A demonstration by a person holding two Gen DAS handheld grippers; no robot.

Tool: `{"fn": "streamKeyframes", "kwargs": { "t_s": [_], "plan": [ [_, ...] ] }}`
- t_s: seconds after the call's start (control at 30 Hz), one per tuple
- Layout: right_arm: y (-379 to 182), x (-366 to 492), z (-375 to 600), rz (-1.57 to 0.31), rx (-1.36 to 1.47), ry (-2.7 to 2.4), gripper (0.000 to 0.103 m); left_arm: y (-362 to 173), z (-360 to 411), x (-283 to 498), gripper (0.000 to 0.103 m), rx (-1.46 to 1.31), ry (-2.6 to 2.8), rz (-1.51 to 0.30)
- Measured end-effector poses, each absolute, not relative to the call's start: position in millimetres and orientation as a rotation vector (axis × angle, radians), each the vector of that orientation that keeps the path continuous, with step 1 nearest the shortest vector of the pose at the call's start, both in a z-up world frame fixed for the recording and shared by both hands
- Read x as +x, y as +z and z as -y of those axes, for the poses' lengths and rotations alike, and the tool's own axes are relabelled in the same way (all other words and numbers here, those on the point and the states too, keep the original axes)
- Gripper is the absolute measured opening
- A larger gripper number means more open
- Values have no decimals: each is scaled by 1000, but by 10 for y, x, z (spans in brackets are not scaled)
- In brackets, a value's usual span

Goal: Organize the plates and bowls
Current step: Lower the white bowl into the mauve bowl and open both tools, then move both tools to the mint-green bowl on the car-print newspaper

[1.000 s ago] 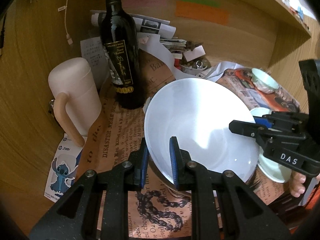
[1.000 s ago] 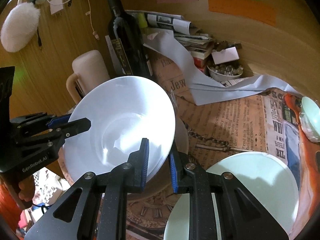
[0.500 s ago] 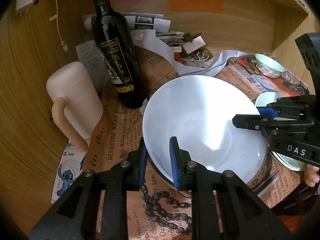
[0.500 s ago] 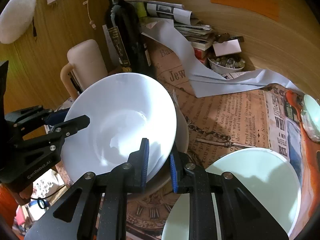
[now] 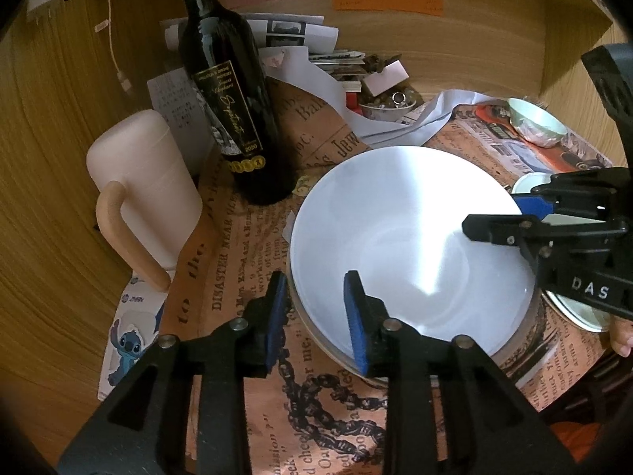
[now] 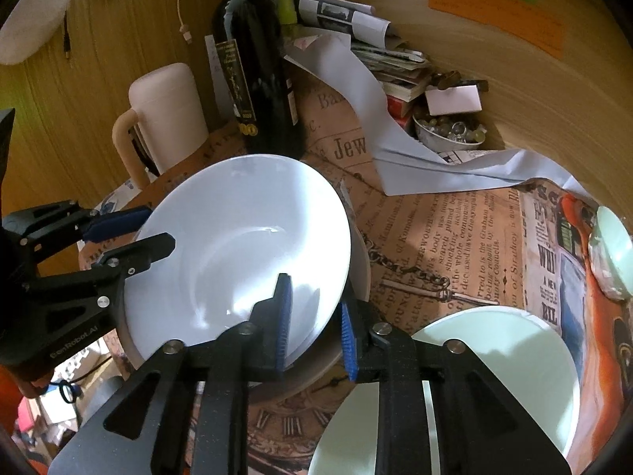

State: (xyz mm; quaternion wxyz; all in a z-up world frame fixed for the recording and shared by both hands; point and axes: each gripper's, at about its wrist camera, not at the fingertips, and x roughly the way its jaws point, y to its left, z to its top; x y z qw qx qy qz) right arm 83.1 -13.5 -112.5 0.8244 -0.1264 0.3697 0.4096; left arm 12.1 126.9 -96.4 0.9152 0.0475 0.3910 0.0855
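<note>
White bowl let go onto the stack

Blue-padded left tongs (image 5: 314, 318) and right tongs (image 6: 314, 326) had both just been opening: each pair stood a little apart astride opposite rims of the white bowl (image 5: 411, 245), pads apparently no longer pressing. It sat nested on a plate (image 6: 316, 372) directly beneath, on the desk (image 6: 447, 237). That placement looked finished; a pale green plate (image 6: 494, 376) right of the right tongs probably remained.
</note>
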Motion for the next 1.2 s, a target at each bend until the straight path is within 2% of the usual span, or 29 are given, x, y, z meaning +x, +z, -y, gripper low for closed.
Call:
{"fn": "streamKeyframes", "kwargs": {
  "t_s": [0.2, 0.27, 0.33, 0.37, 0.4, 0.57, 0.67, 0.97, 1.2],
  "plan": [
    [-1091, 810, 165, -792, -267, 902, 37, -907, -1301, 123, 32, 62, 162, -813],
    [-1066, 808, 209, -782, -253, 901, 42, -839, -1315, 116, 39, 45, 156, -802],
    [-1016, 821, 299, -747, -223, 872, 64, -751, -1328, 114, 50, 28, 151, -782],
    [-976, 826, 360, -720, -208, 858, 70, -694, -1327, 110, 57, 19, 146, -763],
    [-923, 829, 412, -697, -194, 850, 76, -643, -1328, 115, 60, 10, 140, -751],
    [-688, 959, 735, -636, -126, 794, 78, -369, -1299, 183, 80, -58, 102, -694],
    [-593, 1096, 964, -603, -87, 737, 80, -238, -1249, 291, 87, -91, 92, -663],
    [-429, 1580, 1832, -530, -3, 507, 80, -33, -968, 804, 95, -145, 58, -657],
    [-459, 2013, 2430, -530, 49, 345, 80, -10, -634, 1447, 95, -154, 11, -715]
  ]
}}
